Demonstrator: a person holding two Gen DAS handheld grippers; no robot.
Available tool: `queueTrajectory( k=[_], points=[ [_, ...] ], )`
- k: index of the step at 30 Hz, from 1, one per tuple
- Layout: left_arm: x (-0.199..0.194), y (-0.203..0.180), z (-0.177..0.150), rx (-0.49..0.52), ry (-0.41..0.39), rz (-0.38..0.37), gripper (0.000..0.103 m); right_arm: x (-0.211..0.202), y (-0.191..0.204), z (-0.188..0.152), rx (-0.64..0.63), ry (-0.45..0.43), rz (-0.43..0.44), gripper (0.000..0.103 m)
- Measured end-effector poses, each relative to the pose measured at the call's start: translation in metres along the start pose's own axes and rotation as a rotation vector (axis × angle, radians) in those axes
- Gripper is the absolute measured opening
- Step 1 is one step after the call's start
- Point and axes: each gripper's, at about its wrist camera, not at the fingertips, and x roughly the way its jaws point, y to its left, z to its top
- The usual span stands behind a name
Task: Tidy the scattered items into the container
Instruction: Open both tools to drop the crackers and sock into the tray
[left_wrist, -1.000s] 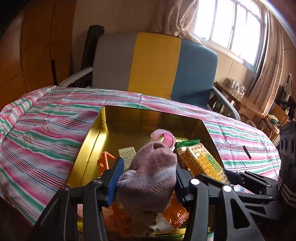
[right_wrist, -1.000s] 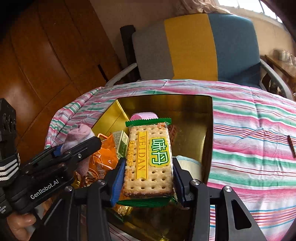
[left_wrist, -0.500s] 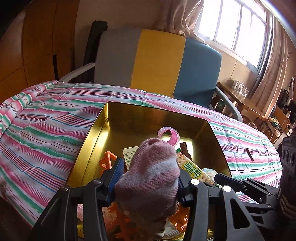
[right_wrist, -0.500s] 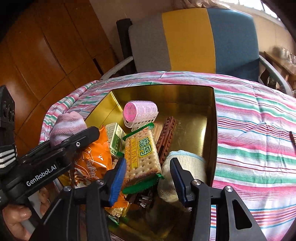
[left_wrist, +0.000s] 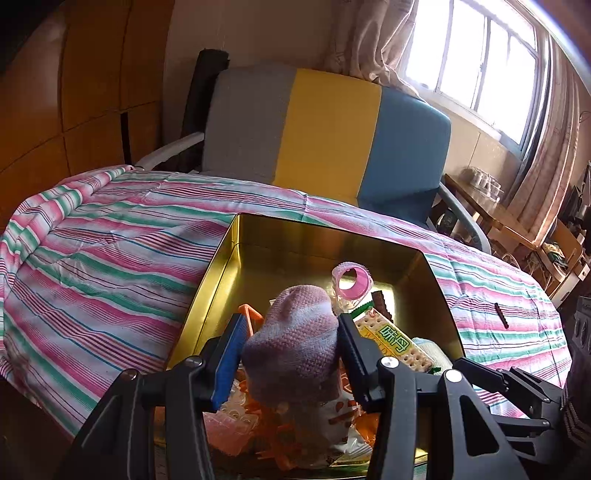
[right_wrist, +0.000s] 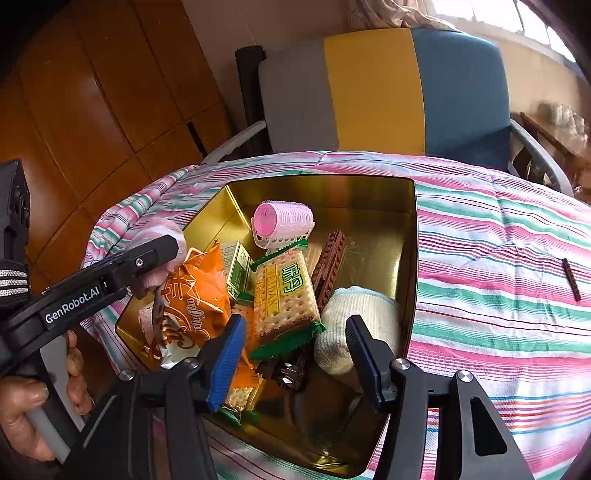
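Left gripper (left_wrist: 290, 347) pinching pink knit sock (left_wrist: 295, 343) above gold tin (right_wrist: 369, 192); right gripper (right_wrist: 293, 347) spread, empty, over cracker pack (right_wrist: 286, 295) in tin.

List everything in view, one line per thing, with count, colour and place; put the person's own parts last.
Tin: one, gold, open on the striped quilt.
Cracker pack: one, beige with green ends, inside the tin.
Hair roller: one, pink, at the tin's far side.
Snack bag: one, orange, at the tin's left side.
Brick strip: one, brown, inside the tin right of the crackers.
White sock: one, rolled, at the tin's right wall.
Pink sock: one, rolled, between the left gripper's fingers above the tin.
Thin brown stick: one, on the quilt right of the tin.
Quilt: one, pink-green-white striped.
Armchair: one, grey-yellow-blue, behind.
Left gripper: black, shut on the sock.
Right gripper: black, open over the tin.
Hand: one, holding the left gripper's handle.
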Motion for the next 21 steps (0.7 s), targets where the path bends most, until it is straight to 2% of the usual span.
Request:
queueTrajectory(
  k=[12, 21],
  points=[
    [-0.005, 0.019, -0.012, -0.026, 0.012, 0.039, 0.052, -0.001, 0.007, -0.009, -0.015, 0.012, -0.024, 0.059],
    [-0.006, 0.037, -0.021, -0.059, 0.030, 0.077, 0.052, -0.010, 0.015, -0.011, -0.039, -0.012, -0.028, 0.063]
  ],
)
